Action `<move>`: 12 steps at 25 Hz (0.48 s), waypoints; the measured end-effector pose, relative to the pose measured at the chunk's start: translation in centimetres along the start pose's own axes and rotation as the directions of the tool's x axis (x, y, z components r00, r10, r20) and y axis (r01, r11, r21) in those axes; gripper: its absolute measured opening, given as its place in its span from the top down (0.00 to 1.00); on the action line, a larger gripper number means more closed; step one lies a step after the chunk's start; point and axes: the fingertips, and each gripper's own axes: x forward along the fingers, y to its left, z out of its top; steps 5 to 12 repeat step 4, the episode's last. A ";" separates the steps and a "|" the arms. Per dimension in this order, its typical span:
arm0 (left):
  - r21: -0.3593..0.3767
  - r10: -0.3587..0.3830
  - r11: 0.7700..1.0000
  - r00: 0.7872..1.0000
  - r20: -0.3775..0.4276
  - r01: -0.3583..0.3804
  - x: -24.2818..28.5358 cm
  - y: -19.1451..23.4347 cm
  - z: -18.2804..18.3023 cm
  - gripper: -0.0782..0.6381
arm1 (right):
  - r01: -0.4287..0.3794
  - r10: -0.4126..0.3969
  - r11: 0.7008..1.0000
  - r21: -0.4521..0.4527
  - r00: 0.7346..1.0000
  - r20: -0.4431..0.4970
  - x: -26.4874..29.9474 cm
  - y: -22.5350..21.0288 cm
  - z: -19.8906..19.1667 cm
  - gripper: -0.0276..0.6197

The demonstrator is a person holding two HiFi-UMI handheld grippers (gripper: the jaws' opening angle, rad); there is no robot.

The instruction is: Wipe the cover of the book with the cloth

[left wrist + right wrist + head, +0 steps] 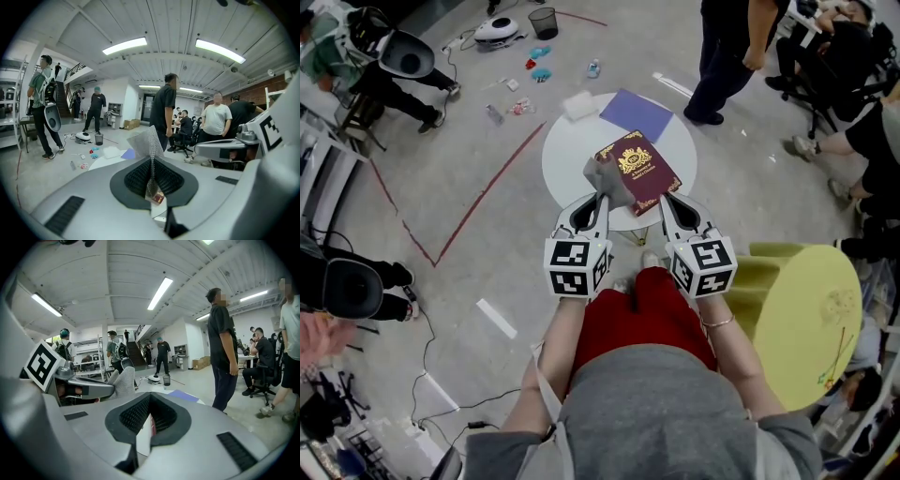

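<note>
Cloth in the left gripper, book in the right gripper, both over a round white table.
The left fingers, ribbed black pads, are pinched tight on the grey open-knit cloth; it stands crumpled above their tips and laps onto the book's left edge. Just right of them lies the maroon hardback with a gold crest and gold corner ornaments, its small print too fine to read. The right fingers are closed narrowly on its near edge, with a maroon sliver and white showing between the pads; that corner is hidden behind them from the head view. Beyond both sets of fingers, a flat purple sheet and a white pad sit on the table's far side.
</note>
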 end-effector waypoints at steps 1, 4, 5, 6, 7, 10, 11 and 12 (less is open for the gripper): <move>0.001 0.001 1.000 1.000 0.001 -0.001 -0.1 0.0 0.0 0.86 | -0.001 0.001 1.000 -0.001 1.000 0.001 0.0 0.1 0.0 0.91; 0.003 0.002 1.000 1.000 0.003 -0.002 -0.4 0.1 0.0 0.86 | -0.002 0.002 1.000 -0.003 1.000 0.005 -0.1 0.3 0.0 0.91; 0.003 0.002 1.000 1.000 0.003 -0.002 -0.4 0.1 0.0 0.86 | -0.002 0.002 1.000 -0.003 1.000 0.005 -0.1 0.3 0.0 0.91; 0.003 0.002 1.000 1.000 0.003 -0.002 -0.4 0.1 0.0 0.86 | -0.002 0.002 1.000 -0.003 1.000 0.005 -0.1 0.3 0.0 0.91; 0.003 0.002 1.000 1.000 0.003 -0.002 -0.4 0.1 0.0 0.86 | -0.002 0.002 1.000 -0.003 1.000 0.005 -0.1 0.3 0.0 0.91; 0.003 0.002 1.000 1.000 0.003 -0.002 -0.4 0.1 0.0 0.86 | -0.002 0.002 1.000 -0.003 1.000 0.005 -0.1 0.3 0.0 0.91; 0.003 0.002 1.000 1.000 0.003 -0.002 -0.4 0.1 0.0 0.86 | -0.002 0.002 1.000 -0.003 1.000 0.005 -0.1 0.3 0.0 0.91; 0.003 0.002 1.000 1.000 0.003 -0.002 -0.4 0.1 0.0 0.86 | -0.002 0.002 1.000 -0.003 1.000 0.005 -0.1 0.3 0.0 0.91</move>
